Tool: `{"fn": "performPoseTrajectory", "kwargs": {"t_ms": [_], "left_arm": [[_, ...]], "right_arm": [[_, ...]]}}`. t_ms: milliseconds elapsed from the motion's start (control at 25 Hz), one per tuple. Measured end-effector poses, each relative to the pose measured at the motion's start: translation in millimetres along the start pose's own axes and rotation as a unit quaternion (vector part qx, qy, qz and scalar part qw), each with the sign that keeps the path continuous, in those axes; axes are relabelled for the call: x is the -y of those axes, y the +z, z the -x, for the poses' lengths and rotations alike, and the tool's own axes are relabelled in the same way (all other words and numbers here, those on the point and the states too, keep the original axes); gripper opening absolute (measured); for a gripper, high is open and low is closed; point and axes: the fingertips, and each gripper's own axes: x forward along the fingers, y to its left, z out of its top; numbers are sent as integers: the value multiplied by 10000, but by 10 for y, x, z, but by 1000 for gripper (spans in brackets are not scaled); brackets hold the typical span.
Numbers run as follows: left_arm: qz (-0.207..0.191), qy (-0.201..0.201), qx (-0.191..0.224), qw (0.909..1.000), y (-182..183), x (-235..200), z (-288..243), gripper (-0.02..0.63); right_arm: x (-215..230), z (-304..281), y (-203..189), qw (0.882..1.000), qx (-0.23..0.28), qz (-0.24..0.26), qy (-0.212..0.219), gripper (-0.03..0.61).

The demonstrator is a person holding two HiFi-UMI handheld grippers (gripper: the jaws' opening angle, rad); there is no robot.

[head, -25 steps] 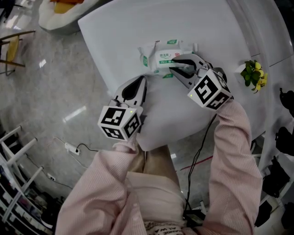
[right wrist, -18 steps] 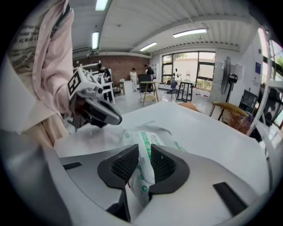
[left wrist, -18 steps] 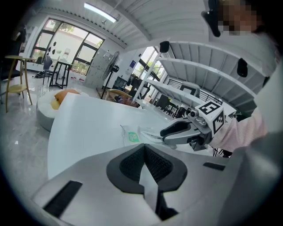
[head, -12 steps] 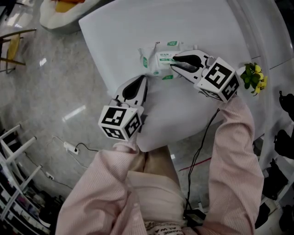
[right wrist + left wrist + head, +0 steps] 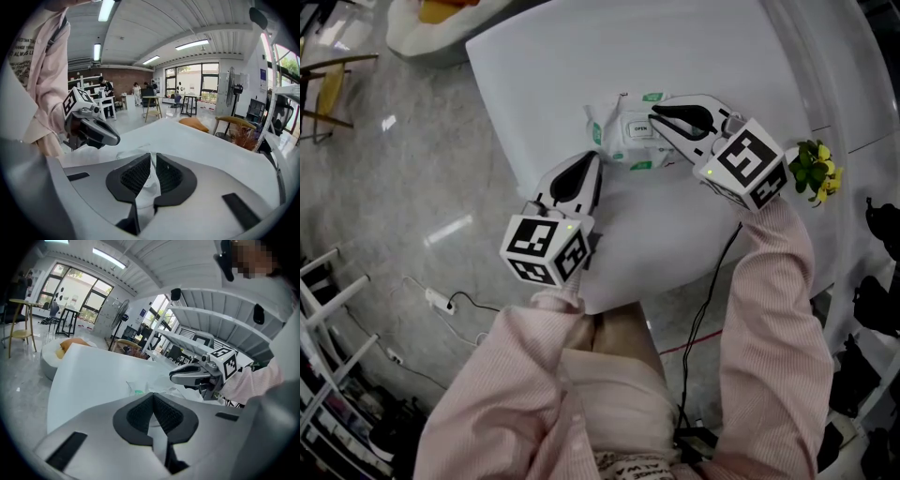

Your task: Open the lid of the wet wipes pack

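Note:
The white wet wipes pack (image 5: 623, 133) with green print lies on the white table (image 5: 722, 56), its white lid marked OPEN (image 5: 637, 129) facing up. My right gripper (image 5: 655, 118) reaches over the pack's right part from the right. Its jaws are closing, and in the right gripper view a thin white flap of the lid fills the narrow gap between the pads (image 5: 151, 176). My left gripper (image 5: 592, 167) stays shut and empty at the pack's near-left corner, its tips (image 5: 153, 398) together. The pack (image 5: 140, 387) shows just beyond them.
A small yellow-green plant (image 5: 815, 161) stands at the table's right edge, close to my right hand. The table's near edge (image 5: 609, 300) runs just behind the left gripper's marker cube. An orange and white cushion (image 5: 431, 23) lies on the floor beyond the table's far left.
My right gripper has shifted right and rolled, its jaws have narrowed from well apart to nearly together over the pack. The pack's face has tilted, showing the OPEN lid. The left gripper stayed still.

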Motion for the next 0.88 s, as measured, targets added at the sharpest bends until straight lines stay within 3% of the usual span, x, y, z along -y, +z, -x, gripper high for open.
{"fn": "performPoseTrajectory", "kwargs": {"t_ms": [320, 880], "left_arm": [[38, 58, 95, 9999, 105, -32, -72, 0], [94, 188, 99, 9997, 148, -114, -178, 0]], "right_arm": [[223, -101, 71, 9988, -23, 318, -360, 29], [473, -305, 4, 9980, 36, 175, -605, 31]]}}
